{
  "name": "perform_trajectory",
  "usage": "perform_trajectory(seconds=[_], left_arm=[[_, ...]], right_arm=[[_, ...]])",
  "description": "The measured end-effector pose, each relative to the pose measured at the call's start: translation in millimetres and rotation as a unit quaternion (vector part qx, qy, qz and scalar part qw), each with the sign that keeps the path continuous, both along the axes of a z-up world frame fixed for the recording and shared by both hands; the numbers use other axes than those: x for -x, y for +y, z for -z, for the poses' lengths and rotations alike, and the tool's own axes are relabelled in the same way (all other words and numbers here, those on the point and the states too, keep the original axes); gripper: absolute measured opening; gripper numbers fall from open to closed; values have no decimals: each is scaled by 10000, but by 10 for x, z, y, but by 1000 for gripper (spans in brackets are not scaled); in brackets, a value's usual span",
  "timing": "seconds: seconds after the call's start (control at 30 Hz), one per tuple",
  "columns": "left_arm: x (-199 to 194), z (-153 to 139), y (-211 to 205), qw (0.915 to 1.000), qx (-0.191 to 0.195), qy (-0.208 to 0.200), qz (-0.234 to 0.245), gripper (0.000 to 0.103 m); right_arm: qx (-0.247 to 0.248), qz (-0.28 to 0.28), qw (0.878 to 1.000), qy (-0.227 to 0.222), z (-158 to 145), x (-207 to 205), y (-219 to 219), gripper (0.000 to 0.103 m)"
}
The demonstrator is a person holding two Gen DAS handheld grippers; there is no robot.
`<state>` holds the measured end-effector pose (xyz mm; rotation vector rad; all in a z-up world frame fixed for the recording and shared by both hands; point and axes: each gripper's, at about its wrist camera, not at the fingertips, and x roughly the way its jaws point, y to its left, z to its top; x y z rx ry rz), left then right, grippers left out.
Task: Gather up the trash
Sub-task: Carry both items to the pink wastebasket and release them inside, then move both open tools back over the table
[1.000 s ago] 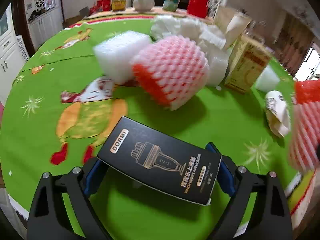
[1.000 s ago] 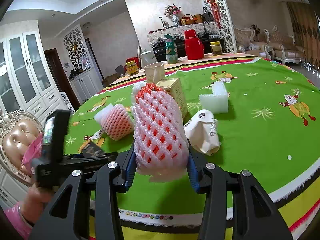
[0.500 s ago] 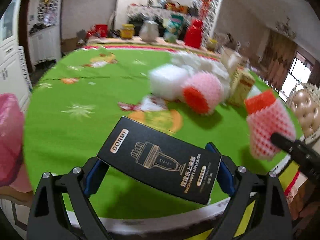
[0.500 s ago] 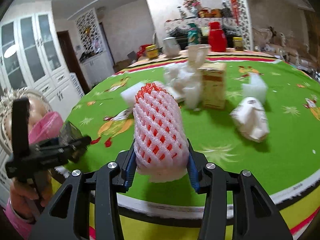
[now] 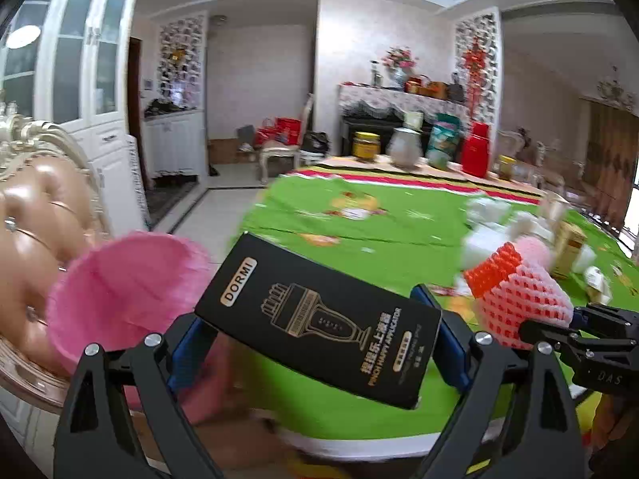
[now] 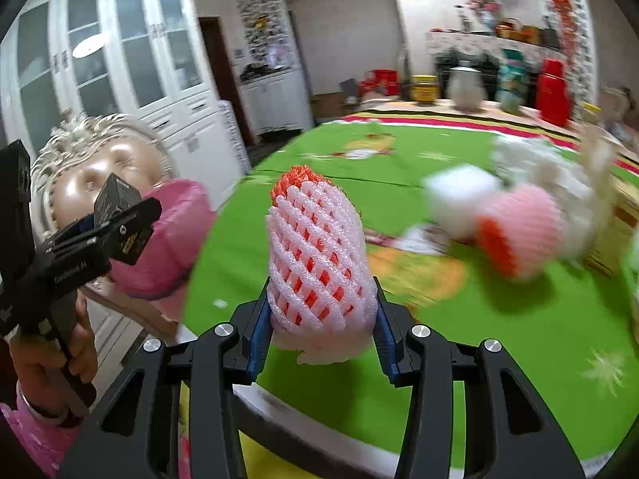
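- left gripper point(image 5: 319, 339): clamped across a black box point(image 5: 319, 321) printed "dormi"; box tilted, one corner high at left, held over the near tabletop edge and just beside a pink bag point(image 5: 124, 291).
- left gripper in the right wrist view point(image 6: 116, 219): black frame gripped by a hand point(image 6: 60, 353) with a pink sleeve, pointing toward the pink bag.
- right gripper point(image 6: 321, 319): closed on a foam fruit net point(image 6: 319, 267), white mesh over an orange core, standing upright between the blue pads point(image 6: 259, 327).
- right gripper pose: aimed slightly downward over the green tabletop point(image 6: 519, 327) near its rim.
- remaining trash: a second foam net point(image 6: 519, 235), white foam block point(image 6: 459, 195) and other white pieces clustered together farther back, blurred.
- padded chair back point(image 5: 28, 231): behind the pink bag.
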<state>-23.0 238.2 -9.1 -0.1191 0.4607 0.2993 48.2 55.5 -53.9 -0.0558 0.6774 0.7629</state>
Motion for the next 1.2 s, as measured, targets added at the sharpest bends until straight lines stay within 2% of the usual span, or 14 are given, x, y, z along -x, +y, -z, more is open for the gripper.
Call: perform_trajectory(seconds=[0.17, 0.27, 0.4, 0.57, 0.67, 0.8, 0.87, 0.9, 0.97, 1.03, 1.13, 1.2], left_arm=[[155, -121, 735, 9987, -167, 39, -490, 90], [185, -127, 1223, 9971, -119, 90, -745, 90], [171, -80, 1827, 9958, 182, 169, -877, 91], [44, 86, 2385, 9939, 482, 396, -905, 91], [27, 128, 2599, 9912, 828, 395, -953, 98], [47, 59, 2756, 9916, 861, 255, -929, 98], [73, 26, 2743, 9915, 856, 214, -953, 98], [98, 21, 2747, 9910, 860, 213, -1003, 98], [172, 17, 2707, 9904, 813, 204, -1100, 98], [270, 0, 2624, 9902, 609, 190, -1246, 98], [409, -22, 2482, 9890, 304, 158, -1439, 98], [508, -37, 2372, 9887, 238, 36, -1482, 98]], right_arm=[[-30, -552, 9985, -64, -102, -28, 681, 44], [-96, -943, 9955, -91, -162, -20, 1181, 44], [-214, -1324, 9910, -30, -189, -36, 1815, 44], [-103, -1587, 9873, -19, -128, -36, 2516, 45], [-10, -1665, 9860, -11, -54, -21, 2772, 49], [109, -1834, 9830, 25, 83, 0, 3014, 59], [154, -1963, 9804, 33, 150, 44, 3132, 76], [162, -2005, 9796, 21, 168, 65, 3161, 80], [171, -2061, 9784, -29, 196, 109, 3182, 81], [250, -2070, 9780, -86, 206, 146, 3135, 81], [159, -1980, 9800, -107, 165, 154, 2950, 81], [44, -1862, 9825, -64, 112, 146, 2738, 81]])
